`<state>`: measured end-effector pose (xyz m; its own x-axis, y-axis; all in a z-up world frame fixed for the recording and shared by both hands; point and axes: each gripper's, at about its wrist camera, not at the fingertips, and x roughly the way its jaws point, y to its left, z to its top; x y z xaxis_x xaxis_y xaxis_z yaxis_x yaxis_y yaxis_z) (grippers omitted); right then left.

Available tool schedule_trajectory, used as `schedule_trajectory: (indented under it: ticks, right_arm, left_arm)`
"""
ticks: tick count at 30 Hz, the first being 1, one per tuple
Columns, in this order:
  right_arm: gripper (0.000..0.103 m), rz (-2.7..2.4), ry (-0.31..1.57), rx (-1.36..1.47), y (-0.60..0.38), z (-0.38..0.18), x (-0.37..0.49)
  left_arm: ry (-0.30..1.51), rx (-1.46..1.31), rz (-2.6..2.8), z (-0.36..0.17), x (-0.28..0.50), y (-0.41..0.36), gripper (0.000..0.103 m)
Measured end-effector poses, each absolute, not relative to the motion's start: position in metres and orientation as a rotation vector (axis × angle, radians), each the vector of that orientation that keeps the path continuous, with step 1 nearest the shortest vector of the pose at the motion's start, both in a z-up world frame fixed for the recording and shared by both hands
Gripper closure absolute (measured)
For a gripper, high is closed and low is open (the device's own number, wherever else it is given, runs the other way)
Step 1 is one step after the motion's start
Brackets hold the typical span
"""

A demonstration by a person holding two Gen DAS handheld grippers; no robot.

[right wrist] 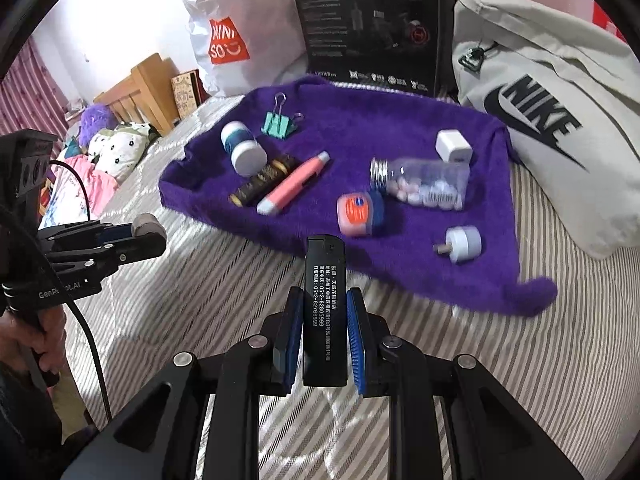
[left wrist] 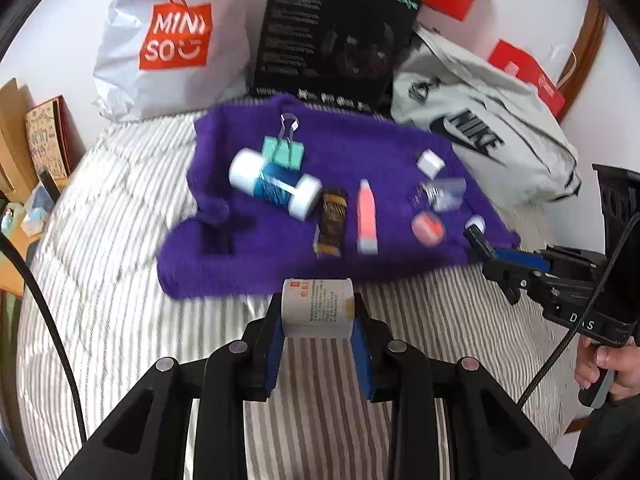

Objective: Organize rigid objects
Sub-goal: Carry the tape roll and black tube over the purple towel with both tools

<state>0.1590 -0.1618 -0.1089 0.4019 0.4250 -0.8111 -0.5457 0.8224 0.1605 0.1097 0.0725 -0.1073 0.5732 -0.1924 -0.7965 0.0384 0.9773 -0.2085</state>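
Observation:
My left gripper [left wrist: 318,312] is shut on a small white bottle [left wrist: 318,307] with a printed label, held above the striped bed just short of the purple cloth [left wrist: 256,264]. My right gripper [right wrist: 324,312] is shut on a black lighter [right wrist: 323,304] with white print, held upright before the cloth's near edge [right wrist: 400,276]. On the cloth lie a teal binder clip [right wrist: 279,124], a blue thread spool [right wrist: 243,151], a brown tube [right wrist: 262,180], a pink pen-like tube [right wrist: 291,184], a clear pill bottle [right wrist: 424,184], a pink jar [right wrist: 358,214], a white cube charger [right wrist: 453,146] and a small white knob [right wrist: 462,244].
A Miniso bag [left wrist: 176,40], a black box [left wrist: 332,36] and a grey Nike bag [left wrist: 480,128] stand behind the cloth against the wall. Striped bedding [left wrist: 120,240] surrounds the cloth. Pillows and a wooden headboard [right wrist: 136,92] lie at far left in the right wrist view.

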Motion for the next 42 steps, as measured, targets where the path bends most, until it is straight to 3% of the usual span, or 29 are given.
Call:
schedule_trajectory:
  ticks: [12, 23, 42]
  right_arm:
    - [0.082, 0.584, 0.937, -0.156, -0.147, -0.090, 0.227]
    - [0.082, 0.487, 0.996, -0.158, -0.126, -0.123, 0.313]
    - [0.079, 0.511, 1.043, -0.245, -0.104, -0.148, 0.325]
  left_arm:
    - [0.956, -0.199, -0.101, -0.110, 0.159, 0.089, 0.074]
    - [0.998, -0.197, -0.099, -0.129, 0.181, 0.091, 0.074]
    - [1.057, -0.137, -0.098, -0.146, 0.195, 0.084, 0.074]
